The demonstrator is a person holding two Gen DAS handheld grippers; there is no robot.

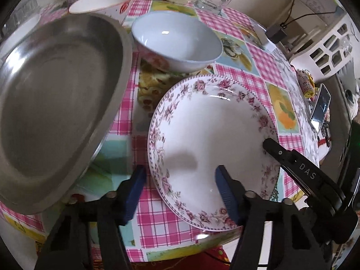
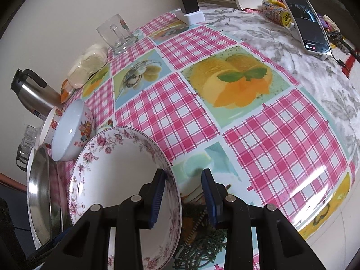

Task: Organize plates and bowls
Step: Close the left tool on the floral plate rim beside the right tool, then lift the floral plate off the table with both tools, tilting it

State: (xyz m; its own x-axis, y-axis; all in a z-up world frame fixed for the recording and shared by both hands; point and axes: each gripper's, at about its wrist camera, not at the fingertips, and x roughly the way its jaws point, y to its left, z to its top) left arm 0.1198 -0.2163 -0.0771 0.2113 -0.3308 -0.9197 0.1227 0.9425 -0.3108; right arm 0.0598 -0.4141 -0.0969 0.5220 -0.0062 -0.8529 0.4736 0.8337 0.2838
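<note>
The floral plate (image 1: 216,139) sits on the desk (image 2: 281,148), on the pink checked cloth, near the front edge. Both grippers are at its rim from opposite sides.

The left gripper (image 1: 180,193) straddles the plate's near rim: one blue pad (image 1: 227,193) is over the white inside of the plate, the other pad (image 1: 133,193) is outside, over the cloth. The jaws stand apart with the rim between them, and I see neither pad pressing on it, so this gripper is open.

The right gripper (image 2: 183,199) straddles the plate's rim on the far side from the left one. Its inner pad (image 2: 157,199) lies over or against the plate's inside wall; its outer pad (image 2: 210,200) is clear of the rim with cloth showing between. Whether the inner pad truly touches I cannot tell; it does not look clamped.

Just left of the plate lies a steel tray (image 1: 56,103), one edge tilted up off the desk. Behind the plate stands a white bowl (image 1: 177,41) with a coloured picture on its side, close to the plate but apart from it. A second bowl (image 1: 101,1) stands farther back by the wall.
</note>
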